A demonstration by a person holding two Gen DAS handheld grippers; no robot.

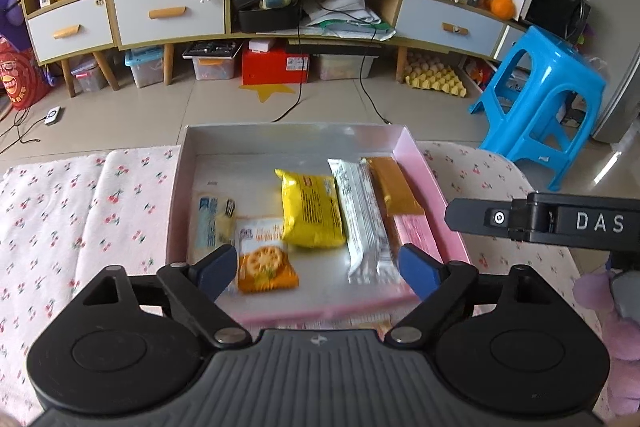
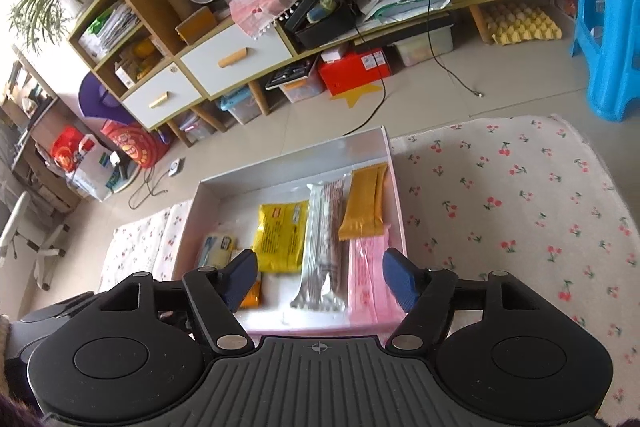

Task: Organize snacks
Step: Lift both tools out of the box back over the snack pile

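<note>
Both grippers hang above the near edge of the shallow pink box (image 1: 416,163), which stands on a cherry-print cloth (image 1: 60,211), and both point down into it. The left gripper (image 1: 320,267) has its blue pads wide apart with nothing between them. The right gripper (image 2: 320,277) also has its jaws apart and holds nothing.

All the snacks that I can see lie already inside the box. At the right wall there is a brown bar (image 2: 366,201) on the far side and a pink packet (image 2: 366,283) on the near side. Next to them on the left lies a long white bar (image 2: 322,247), then a yellow packet (image 1: 312,213), and at the left an orange cracker packet (image 1: 264,259) and a small pale packet (image 1: 214,219).

The long packets all lie with their long axis from near to far, so the jaws, which open from left to right, would close across their narrow width. The right gripper is nearer to the white bar and the pink packet; the left gripper is nearer to the cracker packet. I judge the sorting almost finished, if no snack waits outside the views.
</note>
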